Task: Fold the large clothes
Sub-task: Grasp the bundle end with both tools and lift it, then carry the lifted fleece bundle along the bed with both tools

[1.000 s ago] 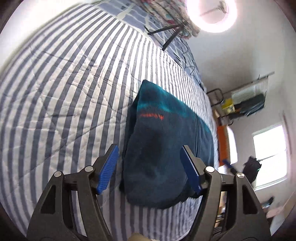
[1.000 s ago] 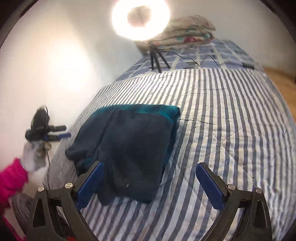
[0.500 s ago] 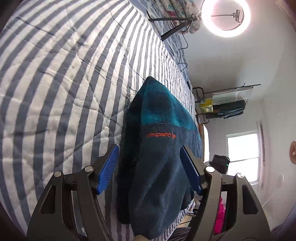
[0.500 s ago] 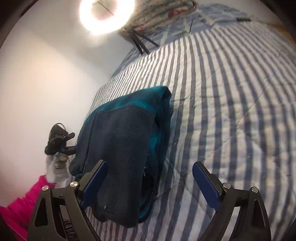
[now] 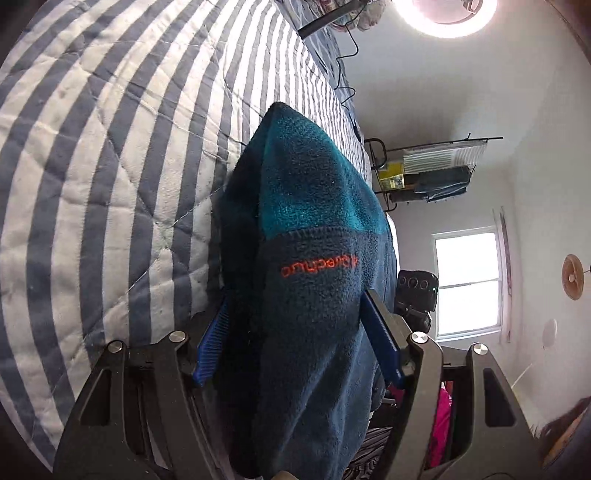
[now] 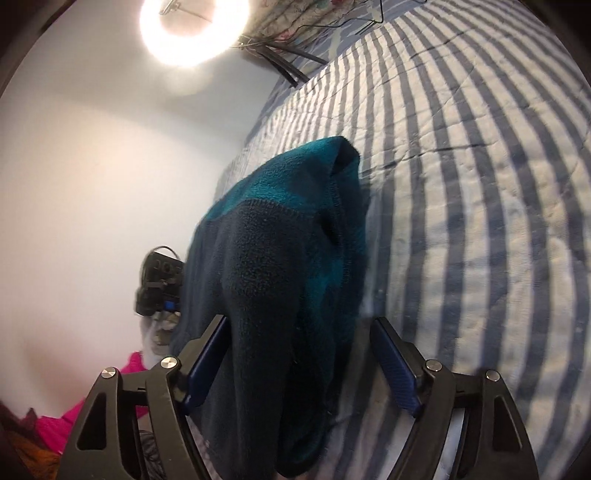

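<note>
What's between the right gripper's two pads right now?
The folded fleece: its near edge fills the right gripper, touching one pad, a gap at the other. Right wrist view; jaws have just been closing.

Two wrist views, low, close, opposite ends of folded fleece (image 5: 306,280), shared striped bed (image 6: 480,184)

Folded fleece (image 6: 288,280), dark blue and teal, lies on striped blanket (image 6: 480,184). Right gripper (image 6: 301,360) reaches around near end of fleece. Jaws just been closing, fleece between them. Left blue pad touches cloth; right pad just beside it. Ring light (image 6: 194,27) glows up top. Pink sleeve (image 6: 107,373) low left.
</note>
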Tool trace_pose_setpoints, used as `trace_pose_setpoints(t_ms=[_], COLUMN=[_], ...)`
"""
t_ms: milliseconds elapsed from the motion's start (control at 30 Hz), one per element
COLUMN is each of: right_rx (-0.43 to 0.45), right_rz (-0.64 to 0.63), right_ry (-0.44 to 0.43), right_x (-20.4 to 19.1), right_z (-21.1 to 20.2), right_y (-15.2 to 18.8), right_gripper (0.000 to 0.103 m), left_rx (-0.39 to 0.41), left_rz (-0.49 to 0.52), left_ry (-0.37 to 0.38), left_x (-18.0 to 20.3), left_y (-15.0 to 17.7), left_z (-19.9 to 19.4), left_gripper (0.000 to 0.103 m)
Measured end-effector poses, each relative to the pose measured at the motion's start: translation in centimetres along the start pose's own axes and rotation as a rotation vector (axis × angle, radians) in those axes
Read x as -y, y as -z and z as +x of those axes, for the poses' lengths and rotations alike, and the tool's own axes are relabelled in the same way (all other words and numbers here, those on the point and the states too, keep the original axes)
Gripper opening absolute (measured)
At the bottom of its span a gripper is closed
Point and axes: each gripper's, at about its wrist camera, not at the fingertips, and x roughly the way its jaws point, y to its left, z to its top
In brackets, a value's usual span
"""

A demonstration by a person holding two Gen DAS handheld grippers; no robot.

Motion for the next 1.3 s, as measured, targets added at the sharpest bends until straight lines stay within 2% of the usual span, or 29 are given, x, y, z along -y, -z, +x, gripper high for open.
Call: trace_pose_setpoints(t_ms=[133,400,633,767,900,1000,1133,1300], right_rx=[-0.012,-0.045,-0.053,-0.038,-0.031,-0.031,-0.028,0.001], right_rz=[-0.014,-0.048,-0.081,-0.122,-0.193,-0.249,-0.330,-0.390], right_ry=[-0.027,-0.001,0.095,0.168,0.299,0.397,0.517,0.584], right_x=[-0.5,-2.3,-4.5,-6.5,-10.0,-12.6,-15.8,-18.5], right_z=[1.5,3.9,4.3,4.0,4.5,4.9,5.4,4.1], right_y=[-0.5,-1.2,-0.5,-0.1,0.4,0.7,1.5,2.9], right_gripper=[0.081,0.080,0.059,0.050,0.046,0.044,0.043,0.041], left_rx=[-0.006,-0.011,0.023,0.049,0.079,0.101,0.126,0.148], left_rz=[0.003,0.033,0.124,0.205,0.323,0.389,0.435,0.507], left_ry=[-0.009,-0.091,-0.273,-0.386,-0.518,-0.590,-0.624,-0.664], left_x=[0.5,2.0,4.7,7.1,10.2,12.4,14.5,17.5], left_y=[-0.6,-1.4,-0.3,0.5,1.6,2.6,4.2,6.7], left_z=[0.8,3.2,4.0,4.4,5.5,6.6,7.0,6.3], left_gripper=[0.070,0.070,0.056,0.050,0.046,0.045,0.041,0.038])
